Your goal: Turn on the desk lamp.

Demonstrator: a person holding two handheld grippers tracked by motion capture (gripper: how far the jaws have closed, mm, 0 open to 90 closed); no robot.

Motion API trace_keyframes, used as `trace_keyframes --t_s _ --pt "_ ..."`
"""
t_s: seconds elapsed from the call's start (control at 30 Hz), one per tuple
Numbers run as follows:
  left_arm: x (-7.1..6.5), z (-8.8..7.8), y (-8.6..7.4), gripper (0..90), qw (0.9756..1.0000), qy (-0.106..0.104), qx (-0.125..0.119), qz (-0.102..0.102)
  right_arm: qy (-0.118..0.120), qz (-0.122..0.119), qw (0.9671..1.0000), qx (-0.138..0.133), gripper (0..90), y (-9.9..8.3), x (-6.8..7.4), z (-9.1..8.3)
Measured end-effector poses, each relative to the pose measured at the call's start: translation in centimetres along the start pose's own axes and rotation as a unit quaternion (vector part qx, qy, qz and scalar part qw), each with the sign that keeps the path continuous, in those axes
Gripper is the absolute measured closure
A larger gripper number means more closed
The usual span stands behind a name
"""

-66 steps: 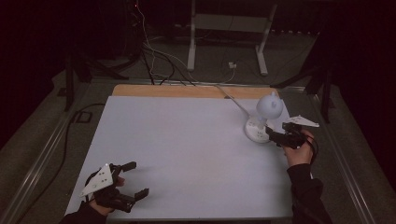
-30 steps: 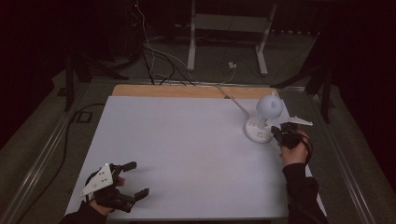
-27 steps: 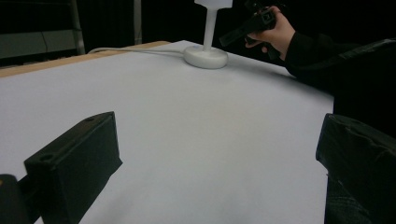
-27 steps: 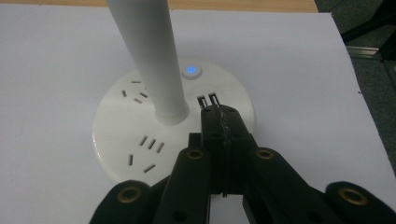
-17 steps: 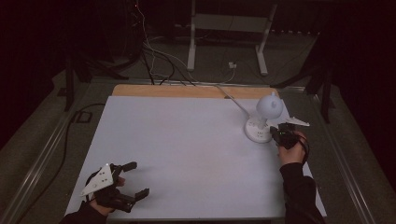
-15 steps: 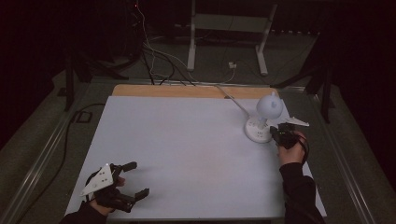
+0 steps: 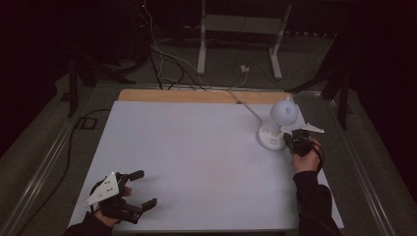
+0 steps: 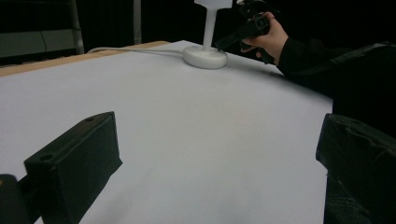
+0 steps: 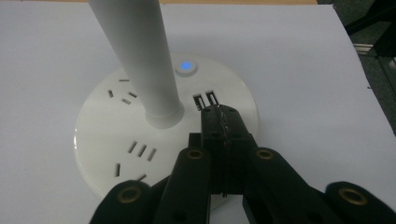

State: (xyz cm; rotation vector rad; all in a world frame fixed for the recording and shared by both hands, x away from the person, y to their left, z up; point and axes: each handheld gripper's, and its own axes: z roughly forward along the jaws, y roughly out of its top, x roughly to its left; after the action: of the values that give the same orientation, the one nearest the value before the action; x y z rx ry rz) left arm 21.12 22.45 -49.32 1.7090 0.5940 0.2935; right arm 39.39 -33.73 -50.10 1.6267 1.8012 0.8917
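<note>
- High view, near edge: the left gripper [image 7: 139, 189] is held low at the near-left corner of the white table [image 7: 196, 157], jaws spread wide with nothing between them, pointed toward the table's right side. A grey three-cornered plate [image 7: 103, 190] is seen on top of it.
- In the left gripper view the two black jaws are seen far apart at the frame's lower corners, bare tabletop between them.
- Mid table: plain white surface.
- Far right: a white lamp base [image 7: 273, 137] is set on the table near its right edge. It is round and flat, with socket slots, two USB ports [image 9: 207, 100] and a lit blue button [image 9: 186, 66] on its top face.
- A white stem [image 9: 140, 60] is carried up from the base, roughly upright, its long axis vertical; a rounded white head [image 7: 283, 111] is borne at the top.
- The right gripper [image 9: 219, 114] is held just beside the base on its right, pointed left at it. Its jaws are pressed together with nothing between them, the tips over the base's top face right beside the USB ports; actual contact cannot be told.
- Farther back: a white cable [image 7: 244, 106] is run from the base toward the wooden strip [image 7: 196, 96] at the table's far edge.
</note>
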Motion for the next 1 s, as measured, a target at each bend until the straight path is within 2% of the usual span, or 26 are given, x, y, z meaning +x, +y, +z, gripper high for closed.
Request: trace_keyframes --t_s 0.2,0.3,0.33,0.37,0.4,0.5,0.53,0.63,1.0 --pt "0.0 0.0 0.0 0.3 1.0000 0.000 0.000 0.000 -0.001 -0.001 1.0000 0.003 90.0 0.0 0.0 0.0" --pt "0.0 0.0 0.0 0.3 1.0000 -0.001 0.001 0.000 0.014 0.002 0.9999 0.007 90.0 0.0 -0.1 0.0" --pt "0.0 0.0 0.0 0.3 1.0000 -0.001 0.001 0.000 0.016 -0.009 0.9998 0.006 90.0 -0.1 0.1 0.1" --pt "0.0 0.1 0.0 0.3 1.0000 -0.001 0.001 0.000 0.016 -0.009 0.9998 0.006 90.0 -0.1 0.1 0.1" --pt "0.0 0.1 0.0 0.3 1.0000 0.000 0.002 0.000 0.000 -0.030 0.9995 0.002 90.0 -0.2 0.7 0.1" --pt "0.0 0.0 0.0 0.3 1.0000 0.000 -0.001 -0.002 0.004 -0.021 0.9998 -0.001 90.0 -0.1 0.5 0.2" --pt "0.0 0.0 0.0 0.3 1.0000 0.000 -0.001 -0.002 -0.006 -0.023 0.9997 -0.007 90.0 -0.1 0.4 0.1" --pt "0.1 0.0 0.0 0.3 1.0000 0.000 -0.001 -0.003 -0.001 -0.003 0.9998 -0.019 90.0 0.1 -0.3 -0.3" --pt "0.0 0.0 0.0 0.3 1.0000 0.000 -0.001 -0.002 -0.006 -0.018 0.9997 -0.013 90.0 -0.2 0.0 0.0"
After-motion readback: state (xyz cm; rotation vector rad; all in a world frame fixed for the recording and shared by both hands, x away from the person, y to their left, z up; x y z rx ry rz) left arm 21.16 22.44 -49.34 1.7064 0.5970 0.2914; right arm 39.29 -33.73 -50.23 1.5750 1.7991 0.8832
